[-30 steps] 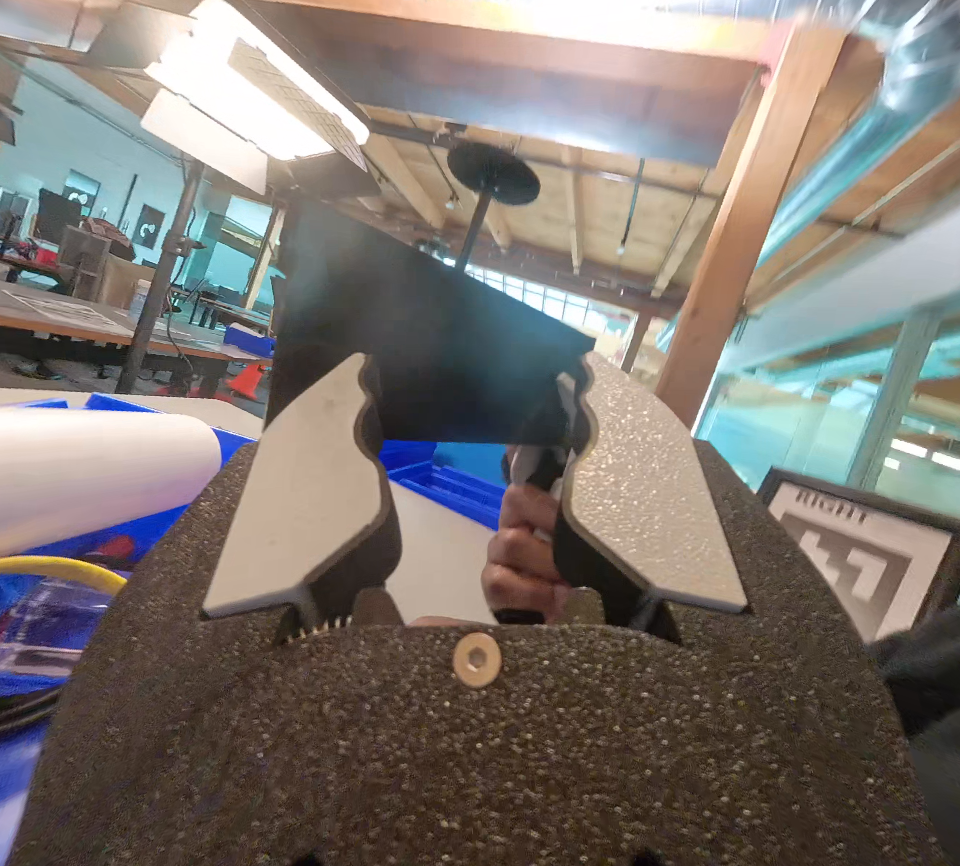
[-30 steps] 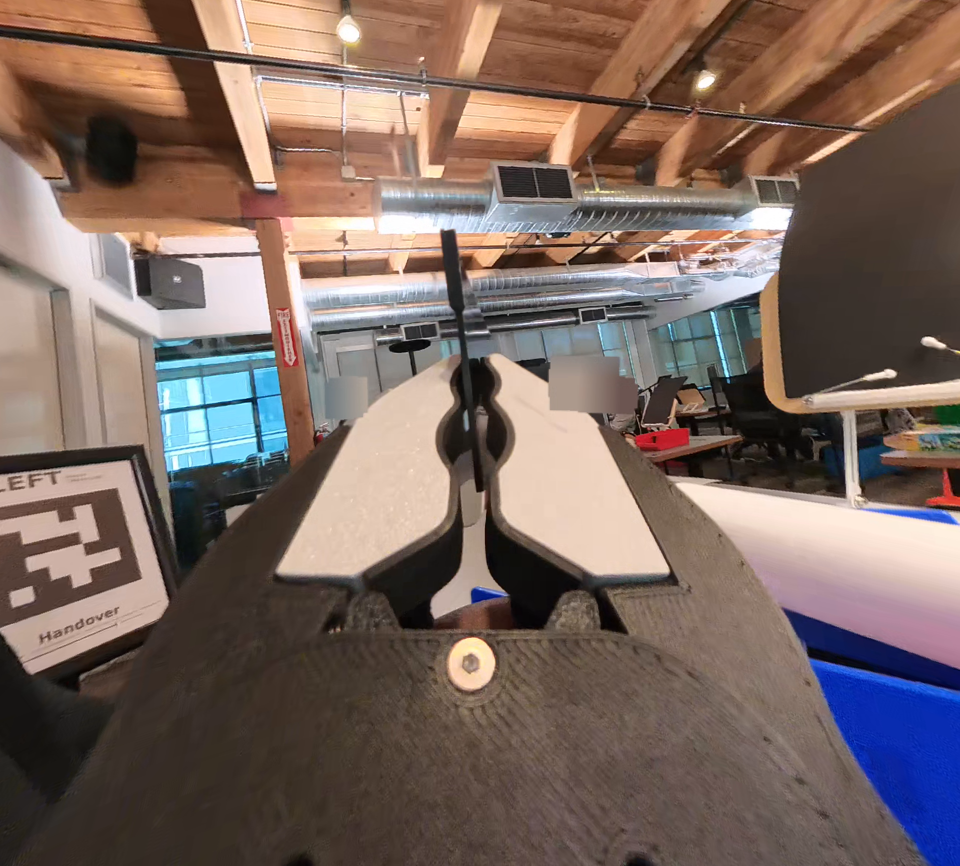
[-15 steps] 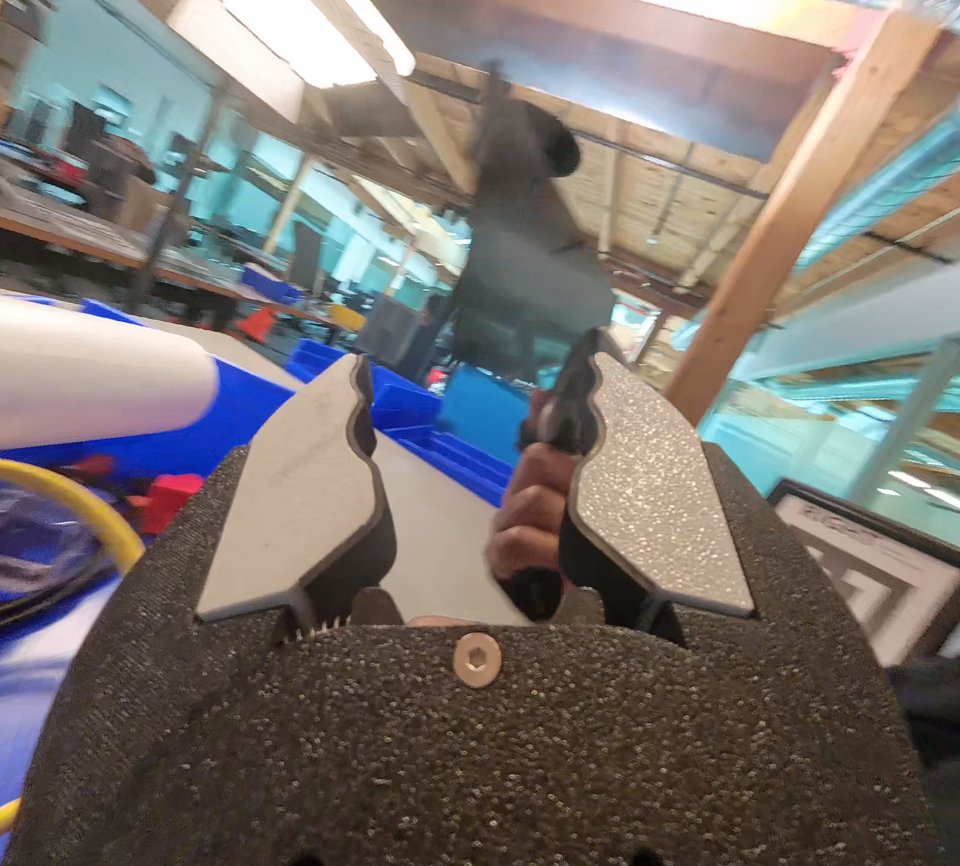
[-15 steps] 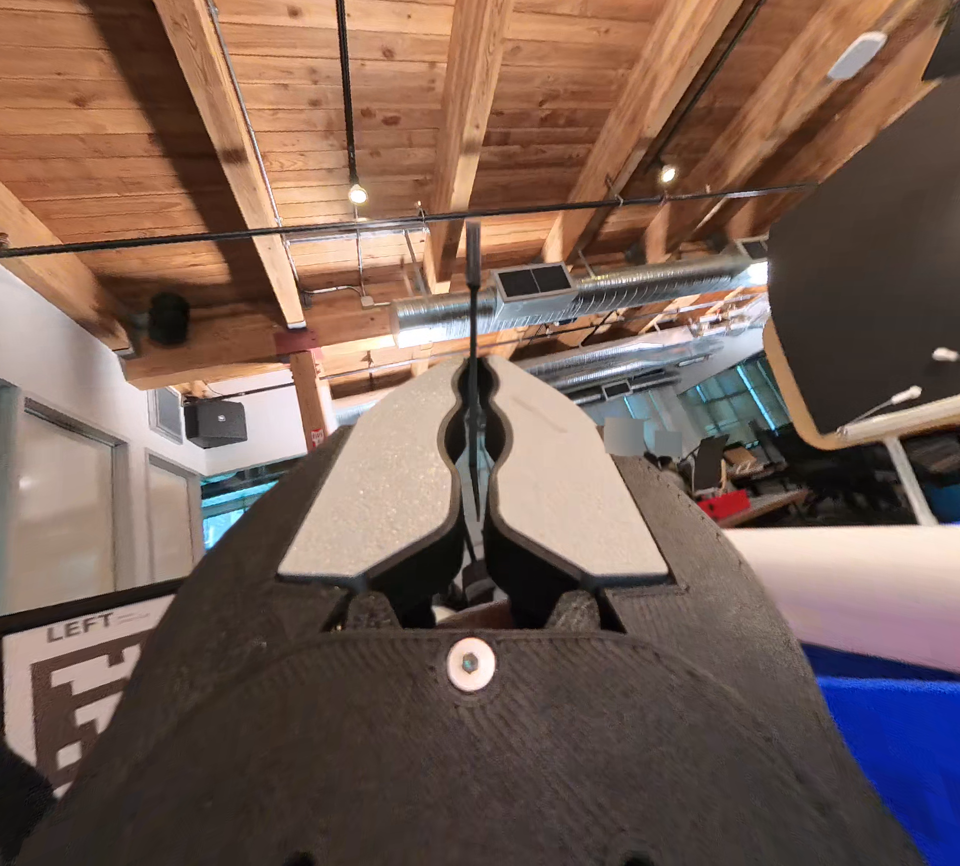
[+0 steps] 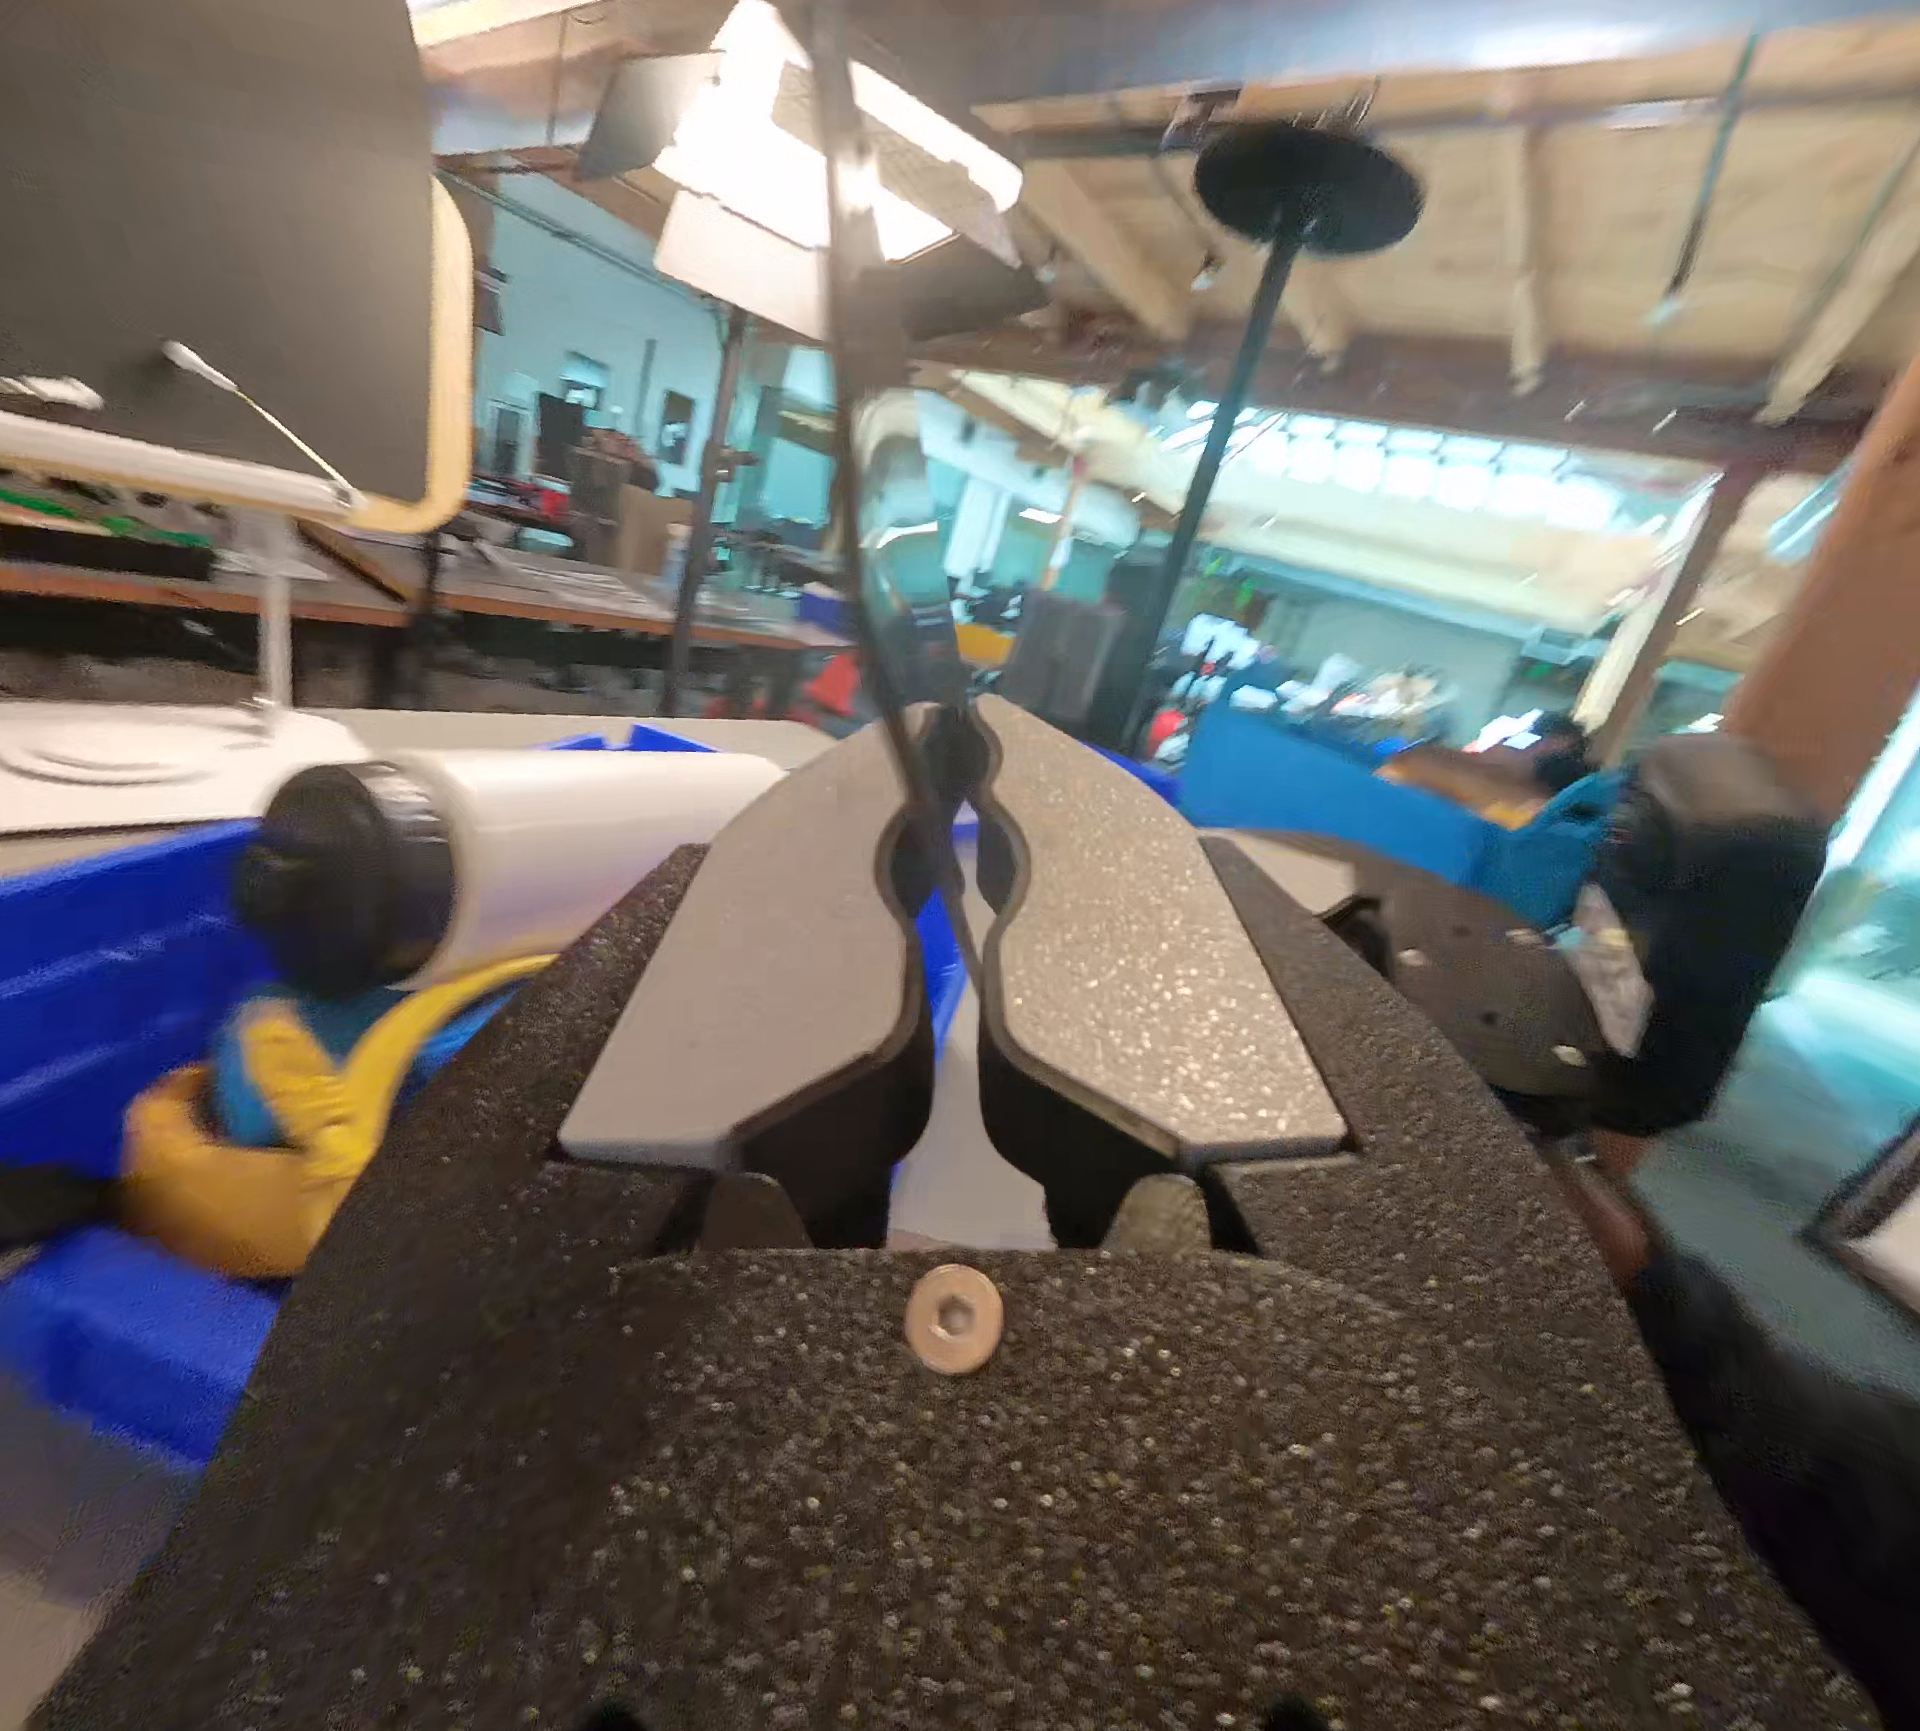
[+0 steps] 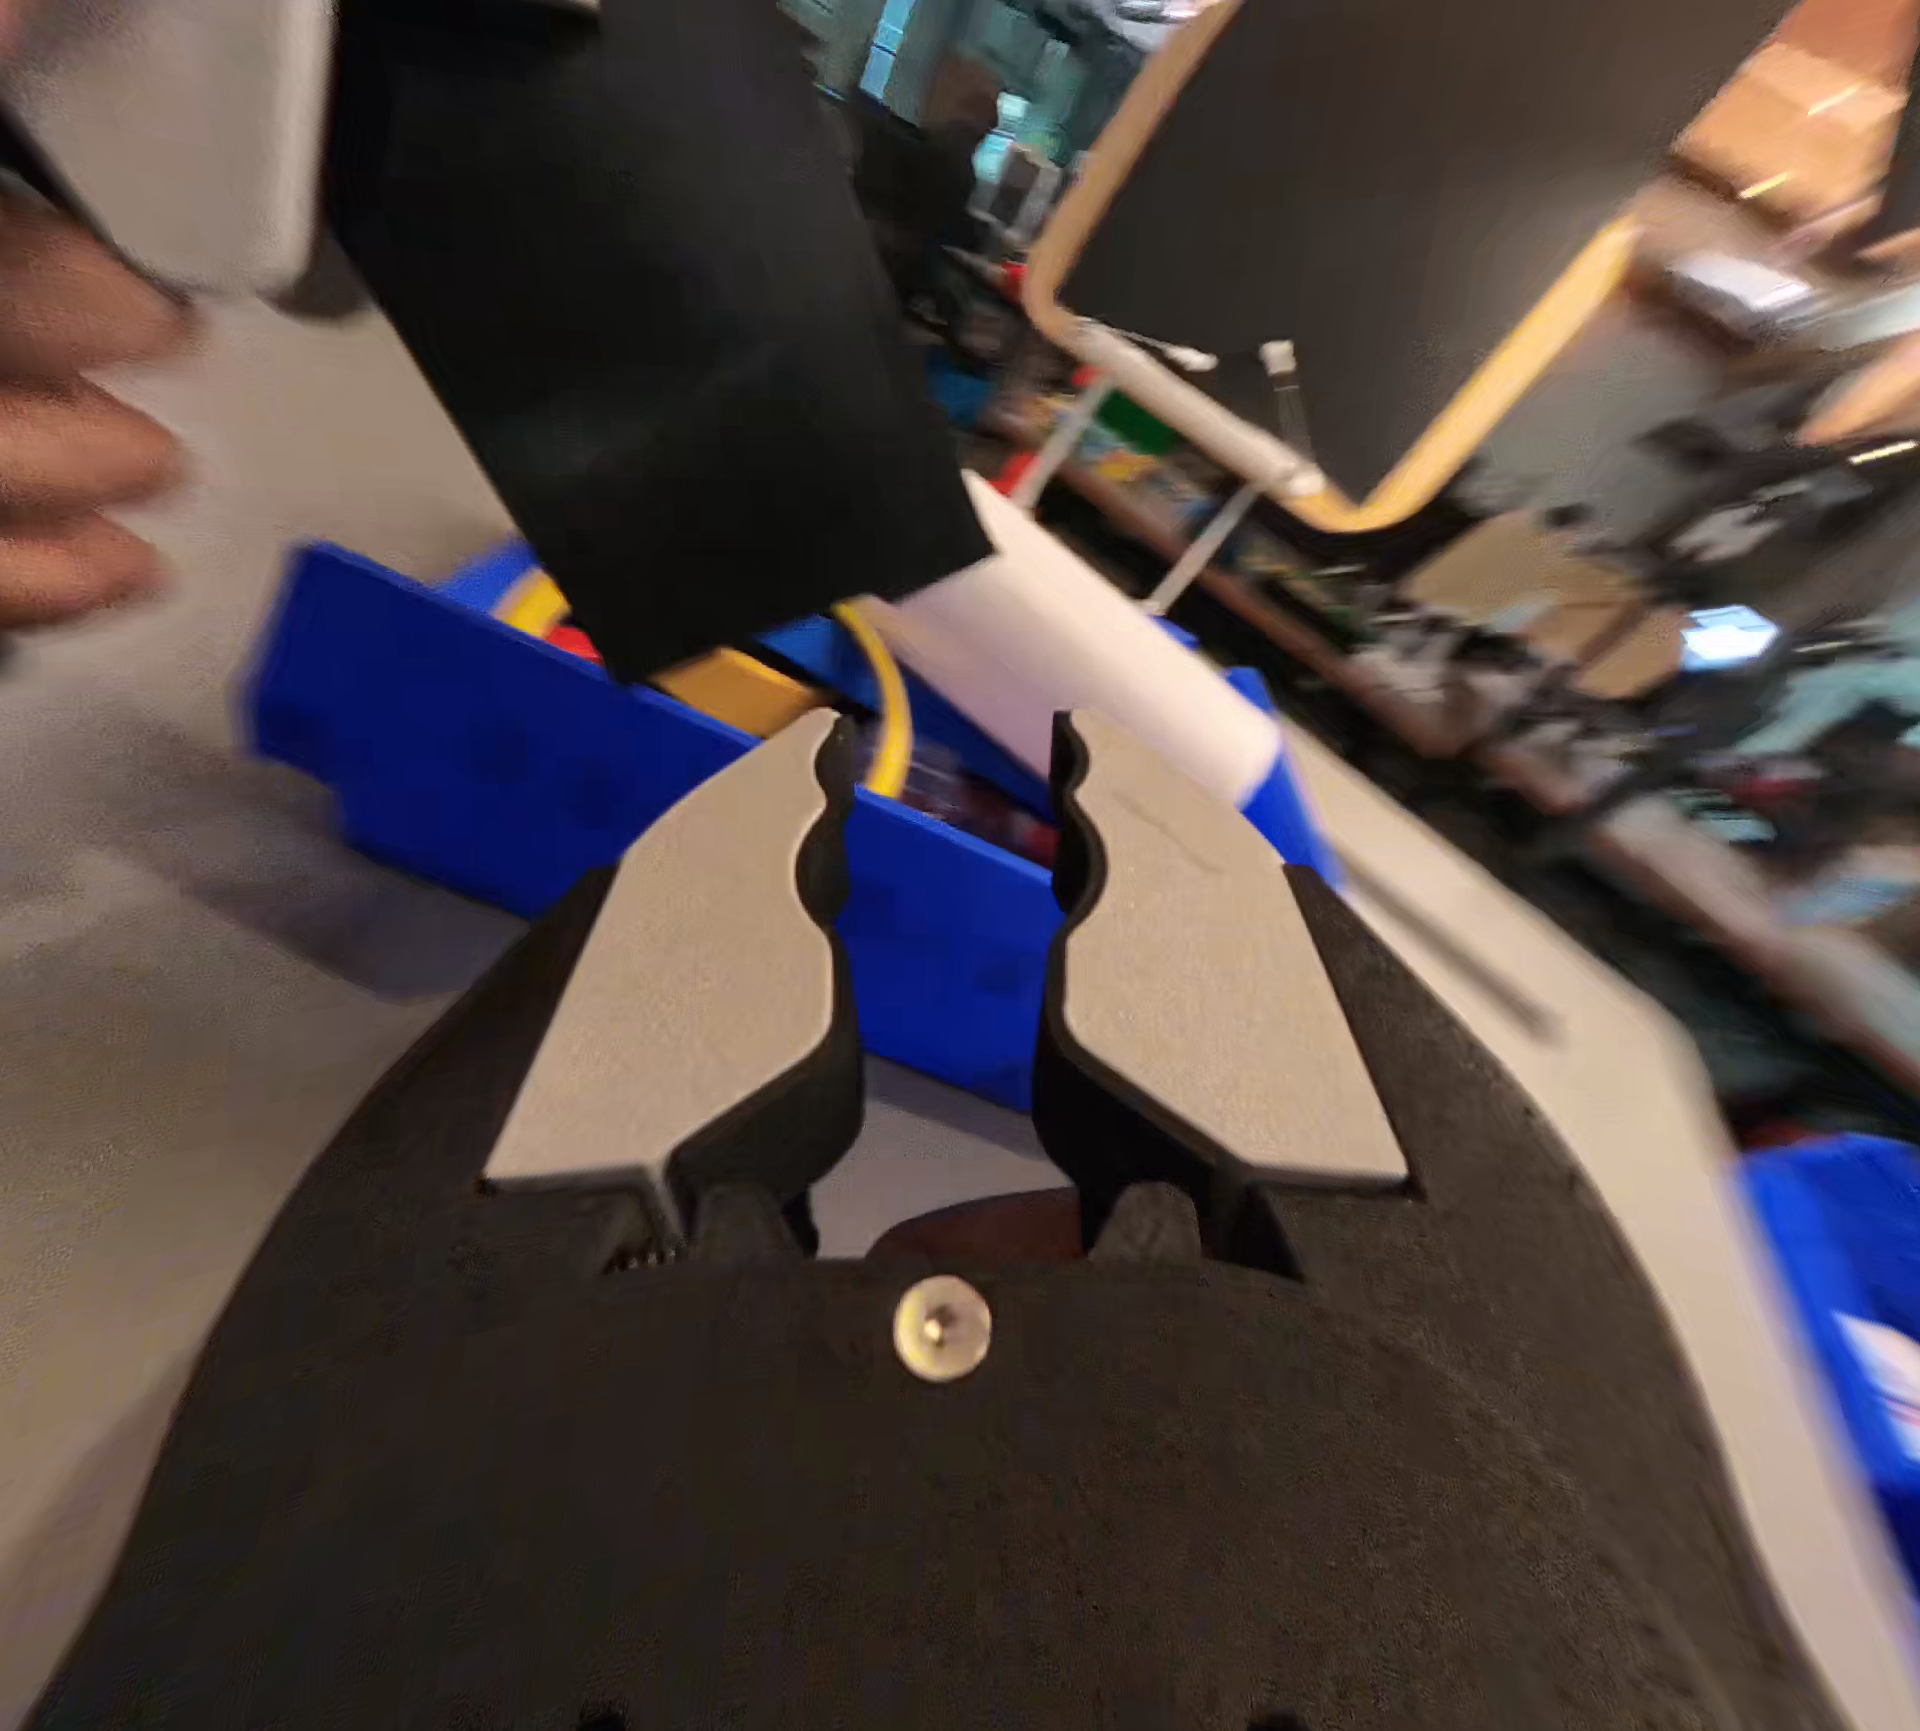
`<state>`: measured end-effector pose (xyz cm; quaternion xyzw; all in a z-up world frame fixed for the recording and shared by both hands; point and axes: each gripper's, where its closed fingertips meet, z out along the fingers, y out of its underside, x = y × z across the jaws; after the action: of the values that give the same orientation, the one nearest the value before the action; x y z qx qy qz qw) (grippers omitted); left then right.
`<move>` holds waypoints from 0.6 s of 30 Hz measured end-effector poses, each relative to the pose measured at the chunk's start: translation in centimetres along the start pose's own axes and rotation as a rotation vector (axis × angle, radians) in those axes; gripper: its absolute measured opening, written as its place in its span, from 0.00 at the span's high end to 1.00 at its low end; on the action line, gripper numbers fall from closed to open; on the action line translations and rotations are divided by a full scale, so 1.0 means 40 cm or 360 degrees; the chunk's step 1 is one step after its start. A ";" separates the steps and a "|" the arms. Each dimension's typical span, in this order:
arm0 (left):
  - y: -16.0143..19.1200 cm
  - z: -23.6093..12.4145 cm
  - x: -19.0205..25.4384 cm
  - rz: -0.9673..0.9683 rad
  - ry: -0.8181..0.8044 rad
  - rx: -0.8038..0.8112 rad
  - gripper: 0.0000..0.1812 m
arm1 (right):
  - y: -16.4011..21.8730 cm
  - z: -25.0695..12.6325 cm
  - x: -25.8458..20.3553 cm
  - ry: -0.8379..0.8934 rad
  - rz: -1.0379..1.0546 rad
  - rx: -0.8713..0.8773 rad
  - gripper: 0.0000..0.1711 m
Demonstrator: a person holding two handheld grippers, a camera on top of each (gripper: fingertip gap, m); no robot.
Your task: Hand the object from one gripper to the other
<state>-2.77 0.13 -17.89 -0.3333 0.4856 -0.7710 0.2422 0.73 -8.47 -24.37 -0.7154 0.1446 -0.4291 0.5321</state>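
Blue plastic bin (image 6: 499,746): holds yellow cable (image 6: 888,715), white plastic roll (image 5: 582,808).
Left gripper (image 5: 951,746): clamped on thin black flat sheet (image 5: 852,310), edge-on.
Right gripper (image 6: 945,746): fingers apart, empty; only this view shows the sheet's broad face (image 6: 644,279).

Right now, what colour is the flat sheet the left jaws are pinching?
Black. The flat sheet shows best in the right wrist view.

matt black sheet (image 6: 644,247), glossy blue bin (image 6: 499,746)

Right gripper (image 6: 945,746) agape, empty; black sheet (image 6: 665,279) (blurred, perhaps card) above blue bin (image 6: 582,788).
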 end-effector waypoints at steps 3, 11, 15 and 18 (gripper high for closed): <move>-0.006 -0.012 -0.016 0.0287 -0.0124 -0.0118 0.98 | 0.018 -0.005 0.053 0.0367 -0.0495 -0.0139 0.80; -0.016 -0.035 -0.011 0.1109 -0.0255 -0.0336 0.98 | 0.025 0.001 0.021 0.0375 -0.0688 -0.0178 0.81; -0.017 -0.048 -0.014 0.1686 -0.0310 -0.0419 0.98 | 0.019 0.000 0.013 0.0360 -0.0711 -0.0161 0.80; 0.003 -0.052 -0.024 0.2085 -0.0326 -0.0510 0.98 | 0.013 -0.002 0.012 0.0373 -0.0748 -0.0145 0.80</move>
<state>-3.71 1.98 -18.89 -0.0735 0.6699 -0.3485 0.6514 1.08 -9.04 -24.62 -0.6979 0.0544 -0.6139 0.3649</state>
